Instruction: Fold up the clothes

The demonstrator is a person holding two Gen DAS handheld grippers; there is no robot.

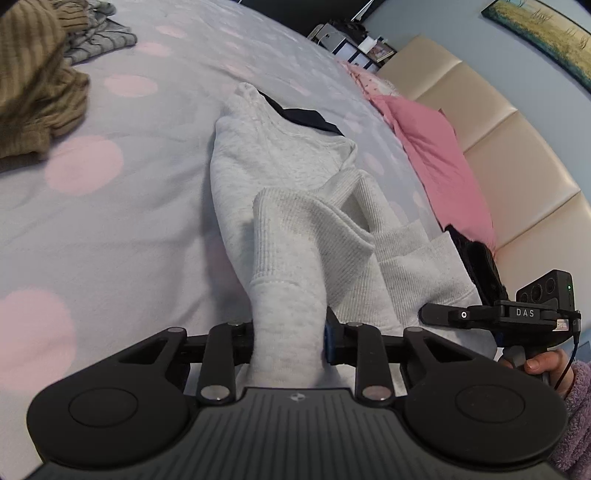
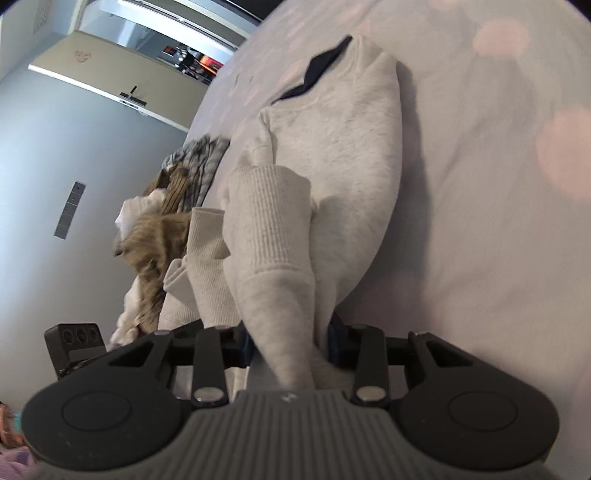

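Note:
A light grey sweatshirt (image 1: 280, 158) lies lengthwise on the bed, with a dark collar showing at its far end. My left gripper (image 1: 290, 338) is shut on a bunched fold of it near the ribbed hem (image 1: 284, 236), lifted off the sheet. My right gripper (image 2: 286, 343) is shut on another bunch of the same sweatshirt (image 2: 351, 147) beside a ribbed cuff (image 2: 266, 218). In the left wrist view the right gripper's body (image 1: 509, 314) shows at the right edge, held by a hand in a fuzzy lilac sleeve.
The bed sheet (image 1: 110, 229) is pale lilac with pink dots. A brown ribbed garment (image 1: 33, 81) and striped clothes (image 1: 99, 33) lie piled at the far left. A pink pillow (image 1: 436, 155) and a cream padded headboard (image 1: 517, 155) border the right side.

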